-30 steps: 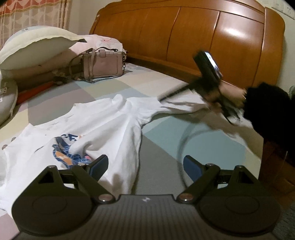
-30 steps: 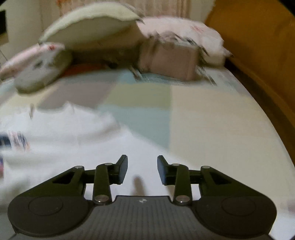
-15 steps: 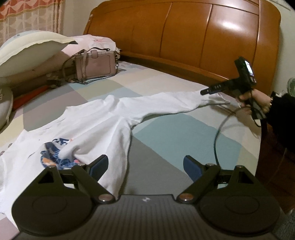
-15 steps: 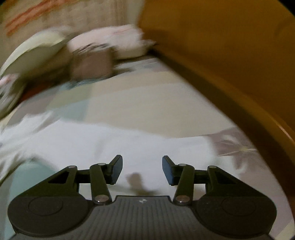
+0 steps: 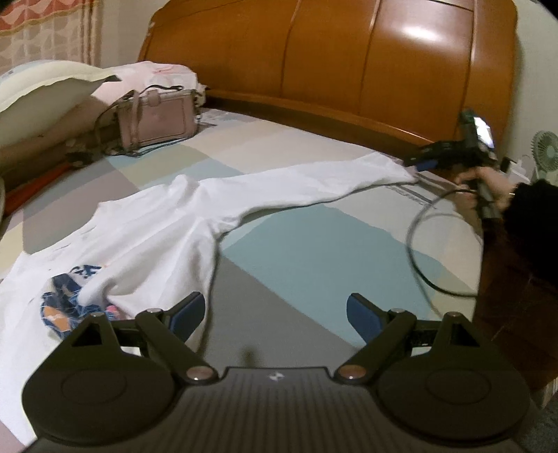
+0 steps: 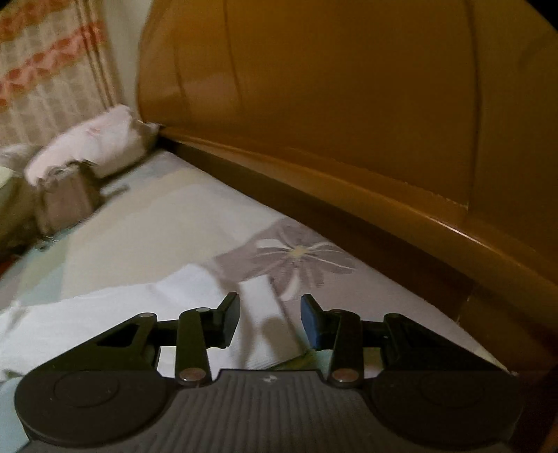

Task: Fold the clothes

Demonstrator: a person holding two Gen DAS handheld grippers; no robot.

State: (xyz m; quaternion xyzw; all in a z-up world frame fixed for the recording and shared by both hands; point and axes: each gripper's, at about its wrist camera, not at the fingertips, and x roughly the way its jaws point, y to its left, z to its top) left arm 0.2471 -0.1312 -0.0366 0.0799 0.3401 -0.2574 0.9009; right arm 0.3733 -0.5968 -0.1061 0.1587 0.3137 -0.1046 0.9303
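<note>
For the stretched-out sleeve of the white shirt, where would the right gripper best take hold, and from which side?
At the cuff end of the sleeve, coming in from the bed's edge along its length. It lies flat and pulled straight toward the headboard, and the right gripper is open with the cuff between its fingers.

Glossy wooden headboard (image 5: 348, 59); patchwork bedsheet (image 5: 314, 251); patterned curtain (image 5: 42, 31).
</note>
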